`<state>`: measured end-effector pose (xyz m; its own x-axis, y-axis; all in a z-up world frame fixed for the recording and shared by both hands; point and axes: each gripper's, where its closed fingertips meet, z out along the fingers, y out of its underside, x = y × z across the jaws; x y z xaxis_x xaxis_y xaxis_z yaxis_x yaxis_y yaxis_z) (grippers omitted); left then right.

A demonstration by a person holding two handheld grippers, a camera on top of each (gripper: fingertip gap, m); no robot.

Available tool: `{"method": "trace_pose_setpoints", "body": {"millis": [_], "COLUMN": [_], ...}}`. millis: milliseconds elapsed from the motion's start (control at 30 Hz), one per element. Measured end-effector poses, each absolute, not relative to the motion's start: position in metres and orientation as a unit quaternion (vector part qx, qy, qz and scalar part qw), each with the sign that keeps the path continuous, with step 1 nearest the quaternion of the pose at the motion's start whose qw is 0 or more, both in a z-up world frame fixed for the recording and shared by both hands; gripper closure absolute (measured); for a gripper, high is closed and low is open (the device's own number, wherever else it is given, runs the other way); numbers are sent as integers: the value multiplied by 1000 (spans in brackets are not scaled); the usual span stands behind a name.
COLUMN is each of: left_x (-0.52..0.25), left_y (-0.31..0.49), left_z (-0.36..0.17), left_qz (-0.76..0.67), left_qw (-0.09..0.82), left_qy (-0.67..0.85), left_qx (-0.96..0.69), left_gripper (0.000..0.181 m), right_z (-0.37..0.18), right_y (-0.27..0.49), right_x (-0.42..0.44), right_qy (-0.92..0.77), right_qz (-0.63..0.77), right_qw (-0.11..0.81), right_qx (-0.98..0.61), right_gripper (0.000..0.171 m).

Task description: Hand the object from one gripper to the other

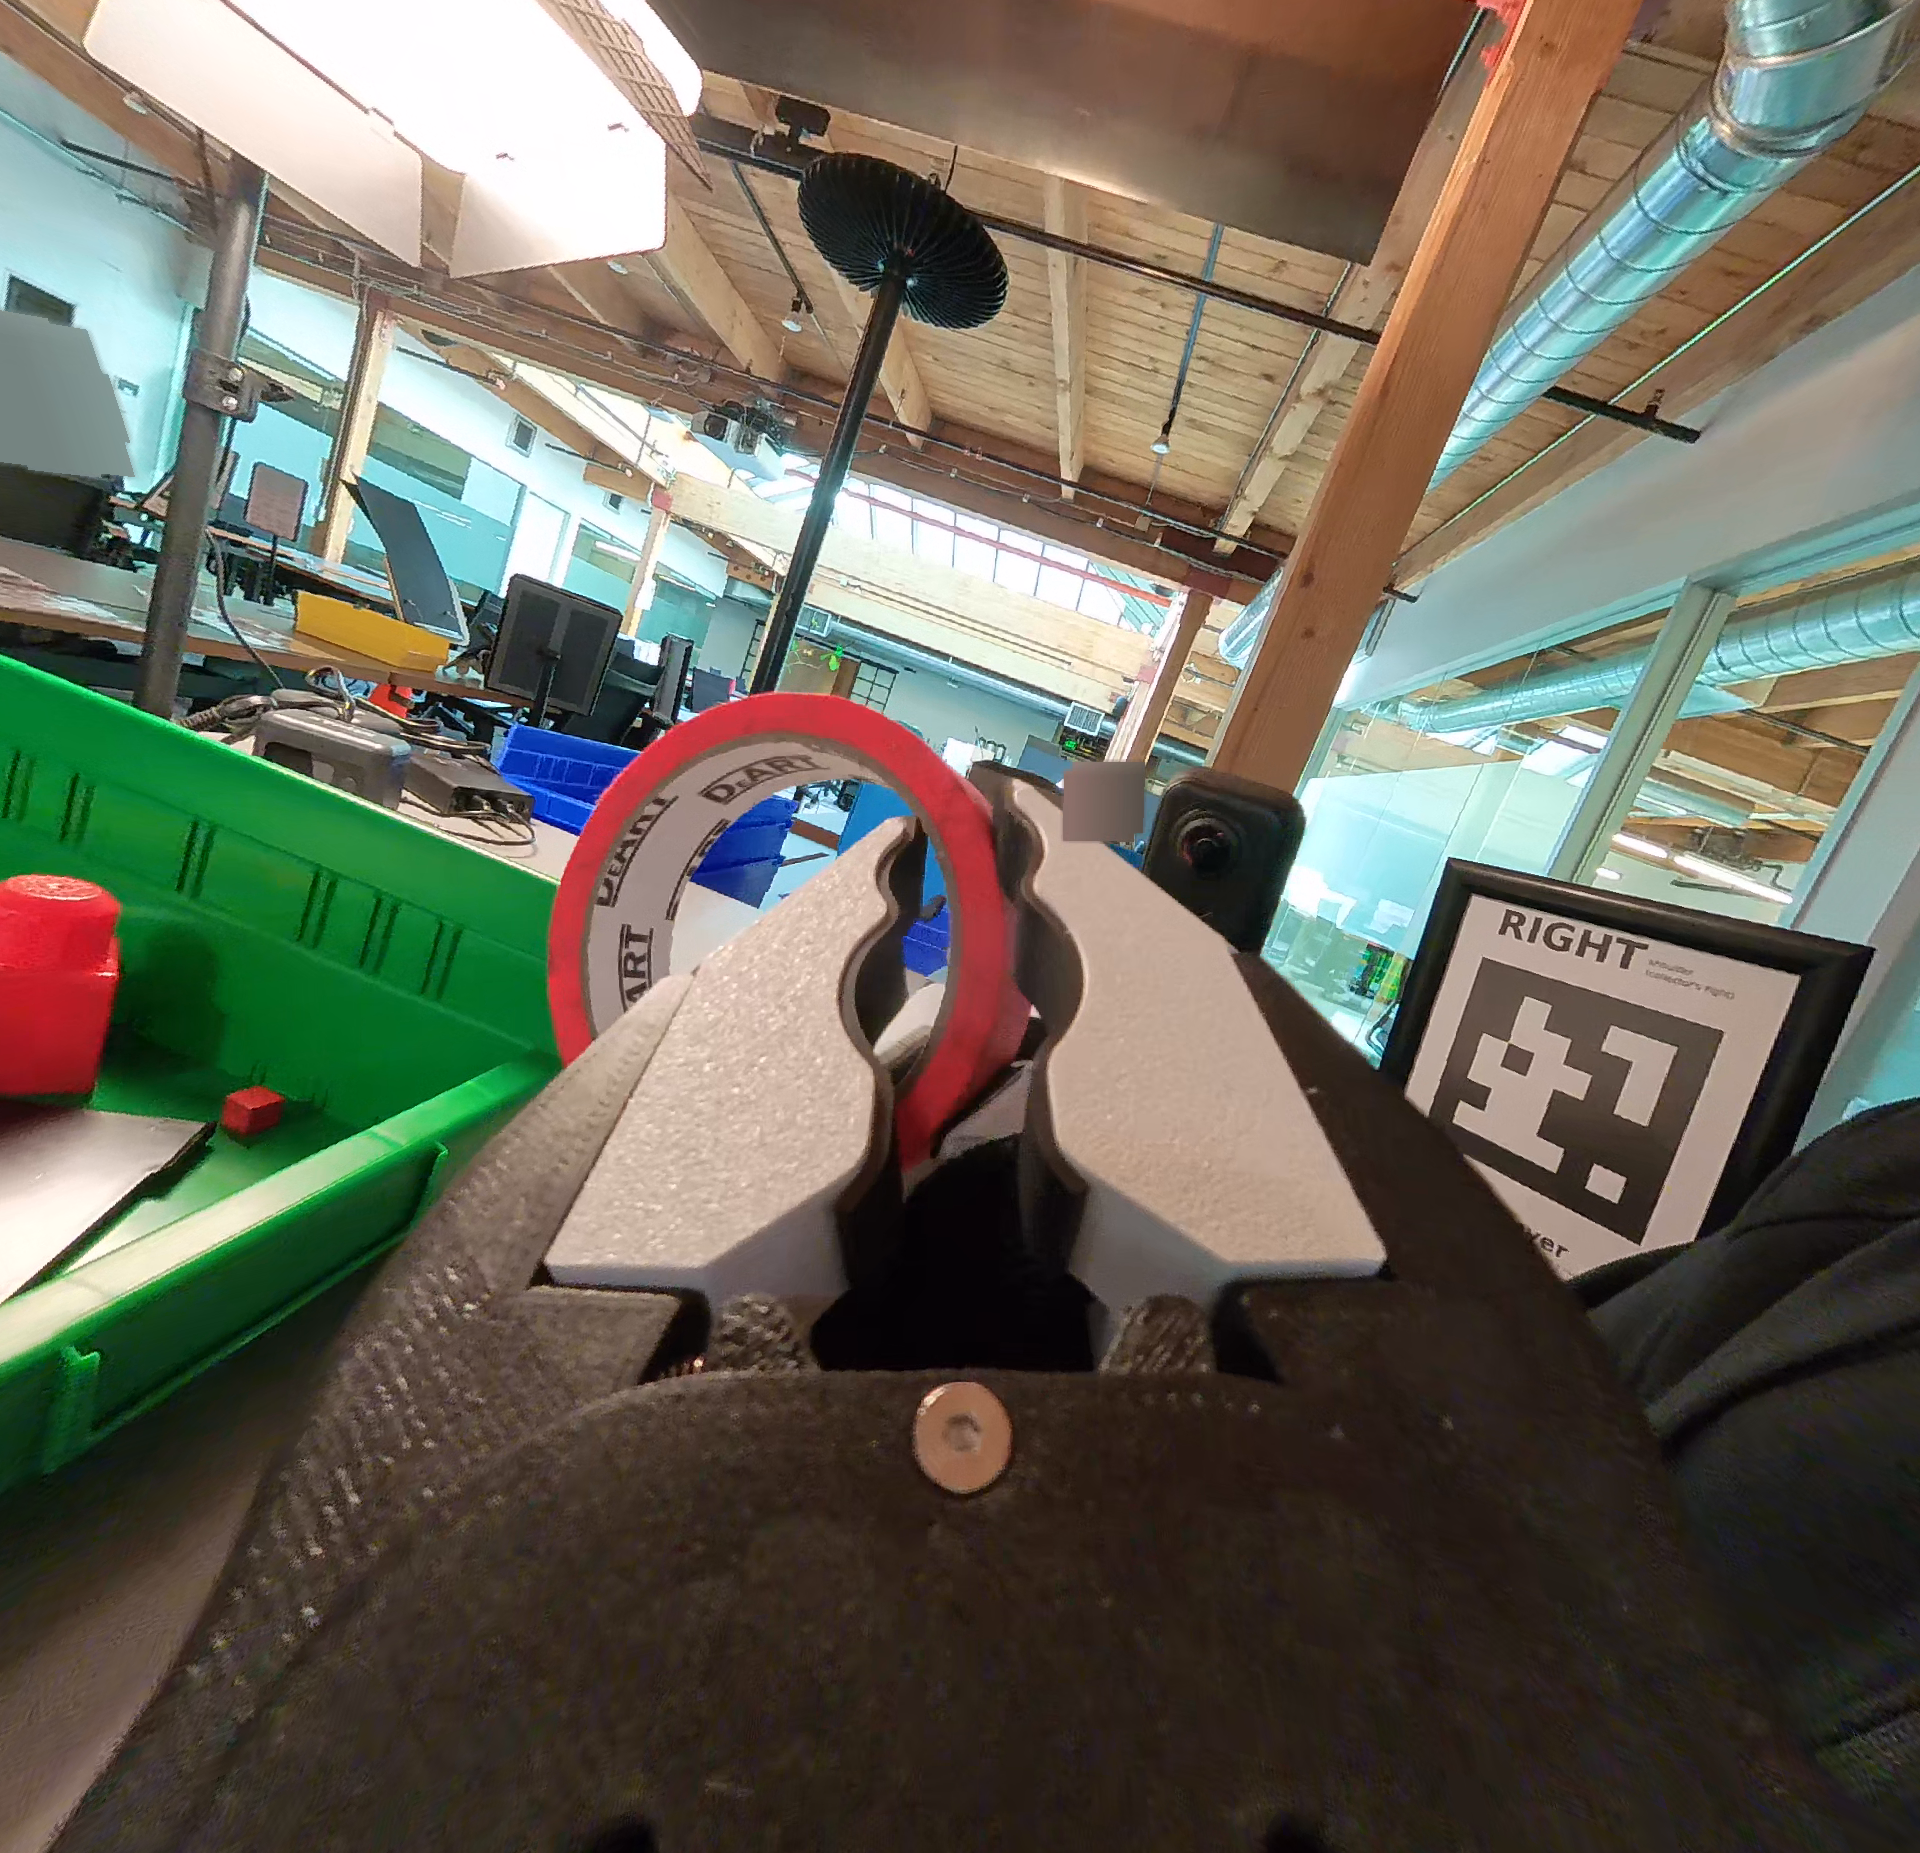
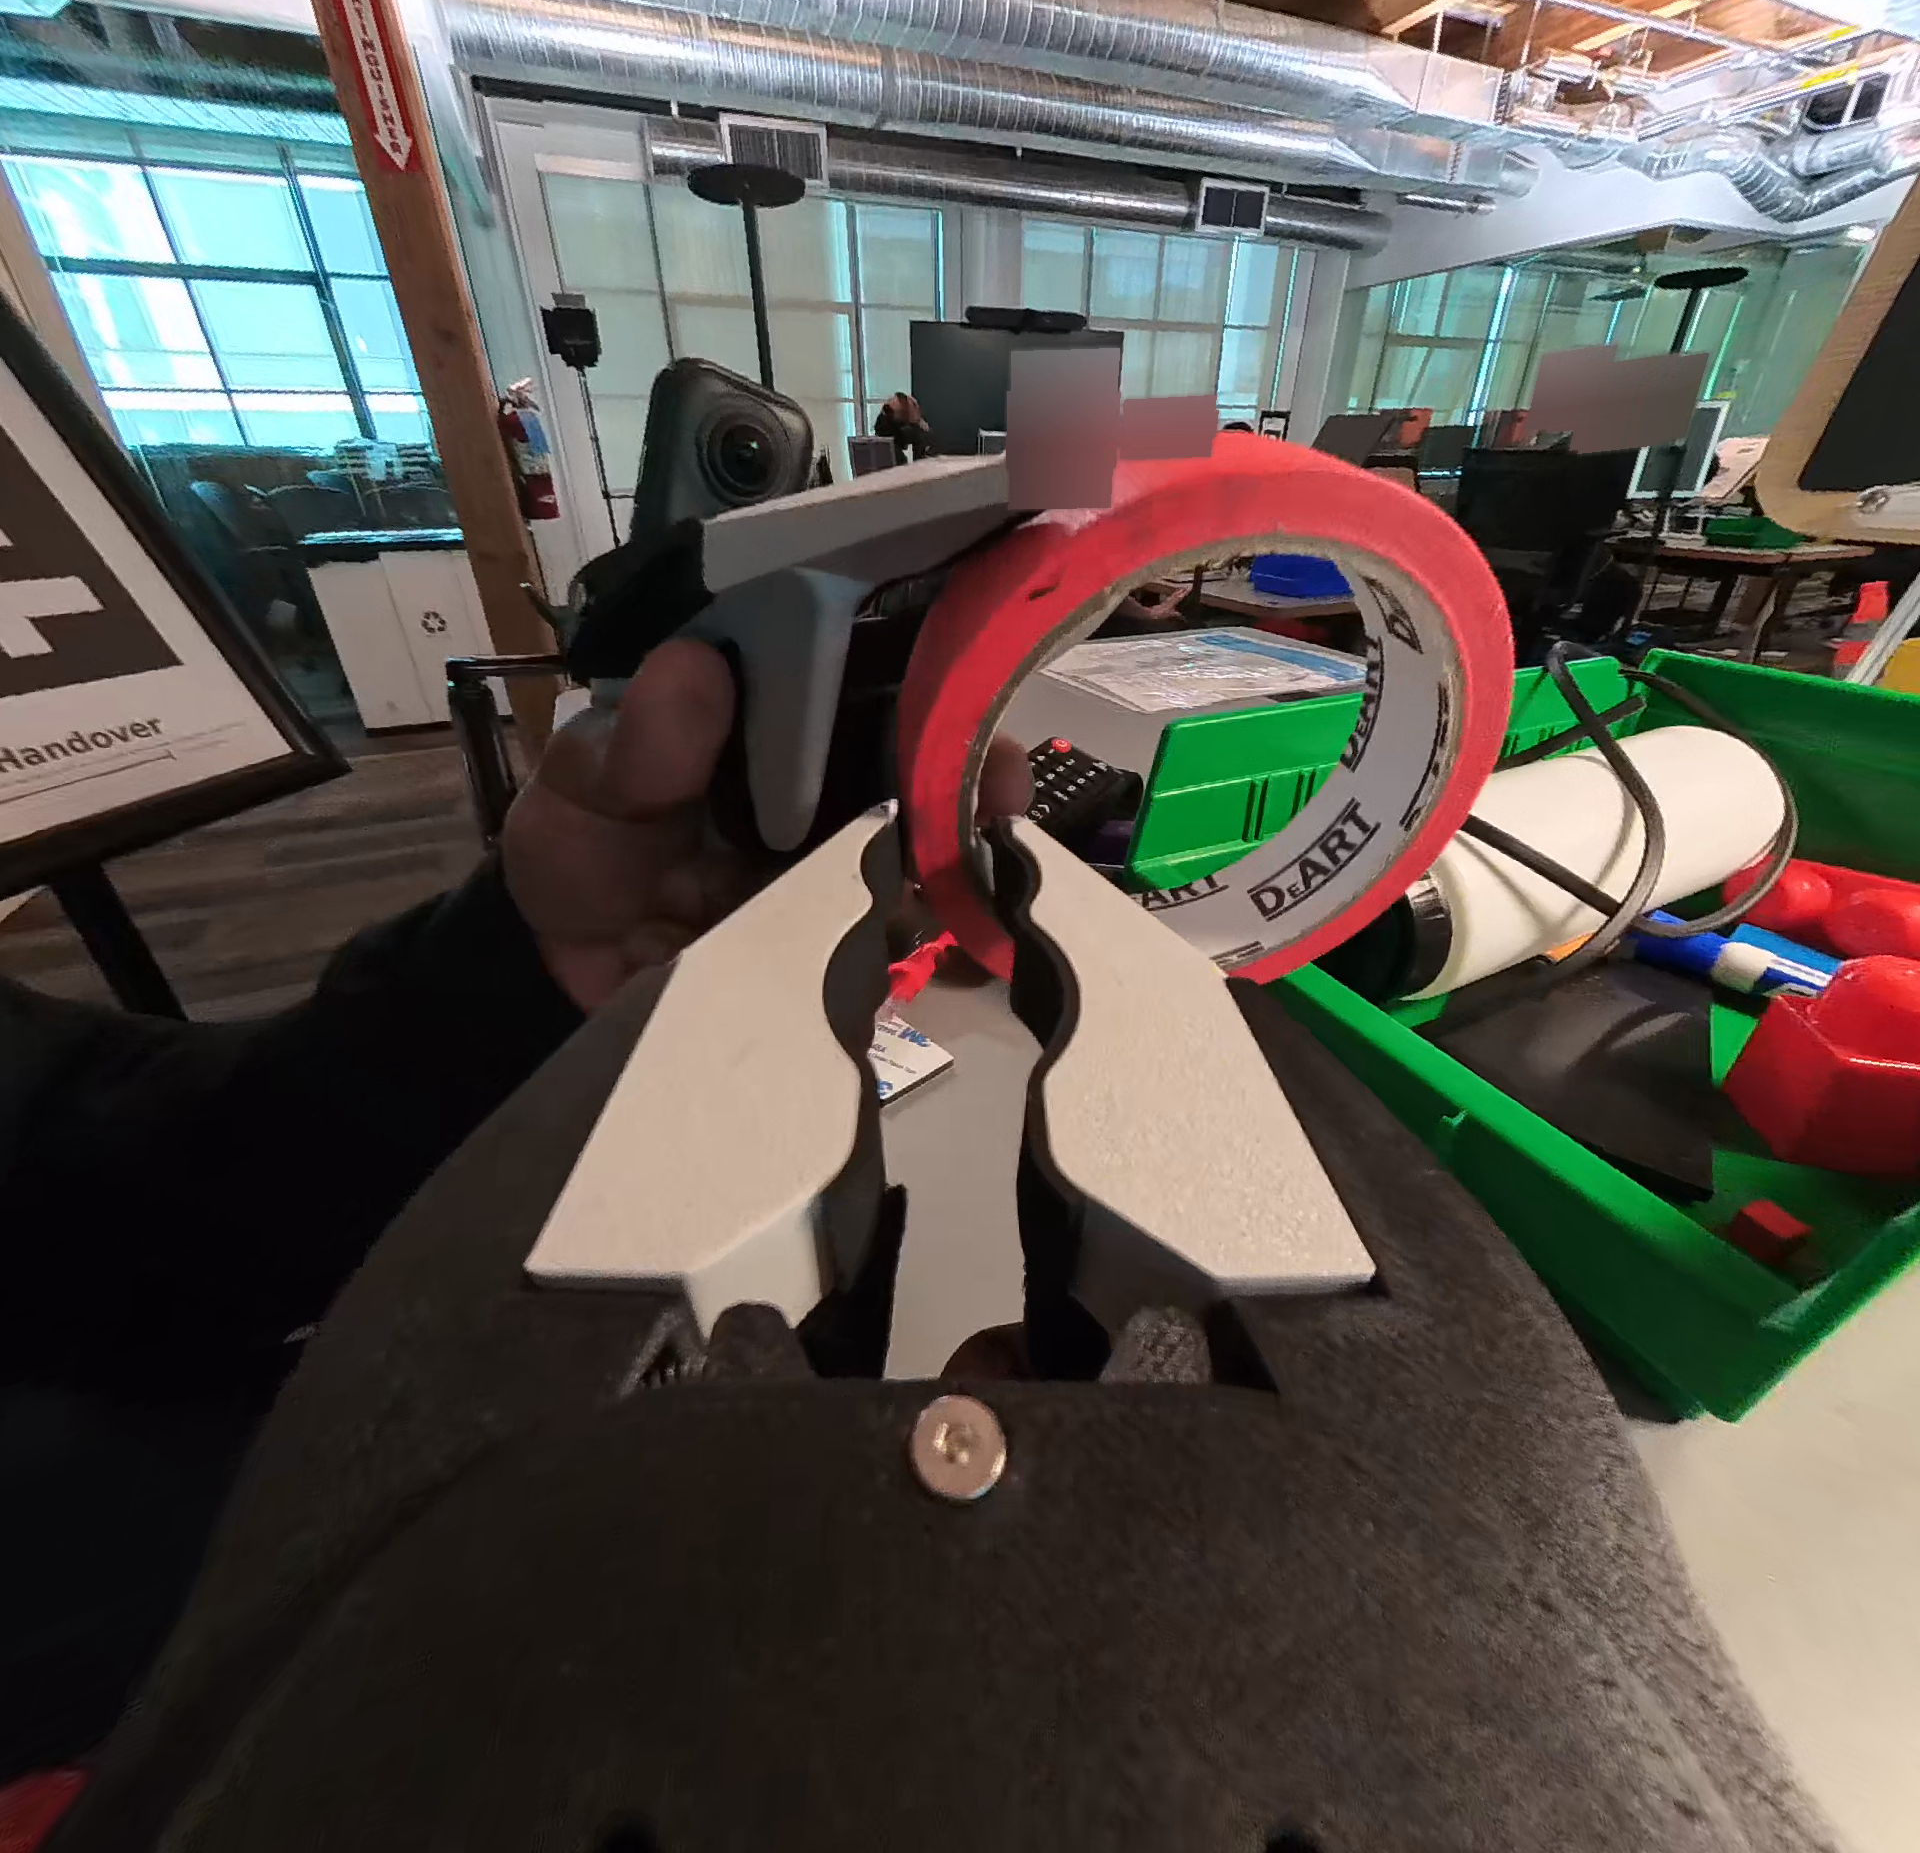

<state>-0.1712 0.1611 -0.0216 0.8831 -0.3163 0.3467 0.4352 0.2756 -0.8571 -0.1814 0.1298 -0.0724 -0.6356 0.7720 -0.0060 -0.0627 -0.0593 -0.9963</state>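
A red tape roll point(image 1: 623, 868) with a white inner core is held up in the air between both grippers. My left gripper point(image 1: 961, 821) is shut on the roll's wall, with one finger inside the ring and one outside. In the right wrist view my right gripper point(image 2: 943, 832) is shut on the lower left of the same roll point(image 2: 1455, 608). The left gripper's grey finger point(image 2: 862, 536) reaches the roll's top there, held by a hand point(image 2: 623, 816). The right gripper's camera point(image 1: 1216, 847) shows behind my left fingers; its fingertips are hidden.
A green bin point(image 1: 260, 868) stands close on the left, also seen in the right wrist view point(image 2: 1558, 1180). It holds red blocks point(image 2: 1839, 1076), a white cylinder point(image 2: 1621, 827) and a black sheet. A framed marker sign point(image 1: 1600, 1055) stands on the other side.
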Motion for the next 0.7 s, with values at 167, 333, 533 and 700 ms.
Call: {"method": "trace_pose_setpoints", "body": {"millis": [167, 333, 533, 700], "left_x": [-172, -172, -171, -172], "left_y": [160, 162, 166, 165], "left_z": [-21, -22, -26, -25], "left_qz": [-237, -233, -224, -233], "left_qw": [799, 797, 790, 791], "left_qy": [-54, -58, -60, -63], "left_qx": [-550, -554, -567, -562], "left_gripper": [167, 165, 152, 152], "right_z": [-73, -68, -59, -61], "right_y": [132, 128, 129, 130], "right_x": [-183, -177, -172, -173], "right_qy": [-610, -609, -588, -590], "right_qz": [662, 677, 706, 701], "right_qw": [320, 307, 284, 290], "right_qx": [-295, -278, -274, -277], "right_gripper": [152, 157, 160, 160]}}
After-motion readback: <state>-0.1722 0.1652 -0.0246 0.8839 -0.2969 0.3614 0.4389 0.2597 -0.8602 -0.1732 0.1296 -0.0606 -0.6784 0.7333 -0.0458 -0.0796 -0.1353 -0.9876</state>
